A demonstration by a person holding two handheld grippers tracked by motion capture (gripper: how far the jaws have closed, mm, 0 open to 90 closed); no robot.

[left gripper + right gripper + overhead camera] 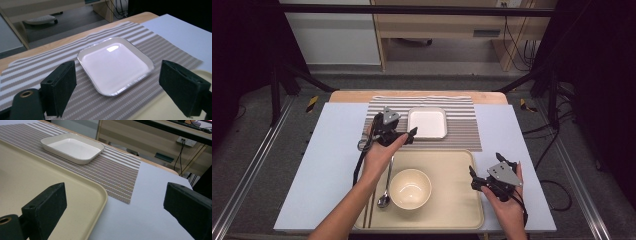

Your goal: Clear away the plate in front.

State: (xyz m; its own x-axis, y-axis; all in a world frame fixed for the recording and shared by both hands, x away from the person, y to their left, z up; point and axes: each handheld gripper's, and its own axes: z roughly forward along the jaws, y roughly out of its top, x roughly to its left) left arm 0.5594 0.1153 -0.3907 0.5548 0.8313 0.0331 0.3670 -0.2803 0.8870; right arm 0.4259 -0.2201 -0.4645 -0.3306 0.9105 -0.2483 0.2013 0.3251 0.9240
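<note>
Surface (337,165) comes first, since it is the biggest thing: it is flat and pale blue-grey, with a wooden edge at the far side. On it, at the near side, lies a big cream tray (452,200) with a low rim and round corners. In the tray sits a round cream bowl (411,188), and the bowl has nothing in it. Just left of the bowl, also in the tray, lies a silver spoon (386,187) with its scoop end toward the person. Behind the tray lies a striped mat (462,131), brown and white. On the mat rests the white plate (115,64). It is square with round corners, shiny, with a raised rim and nothing on it.

The left gripper (404,136) hangs over the mat just left of the white plate and points at it. Its fingers (60,87) are spread wide apart with nothing between them, and the white plate lies beyond them, not touched. The right gripper (474,179) is over the right edge of the tray, well apart from the white plate. Its fingers (45,207) are spread wide too and grip nothing.
</note>
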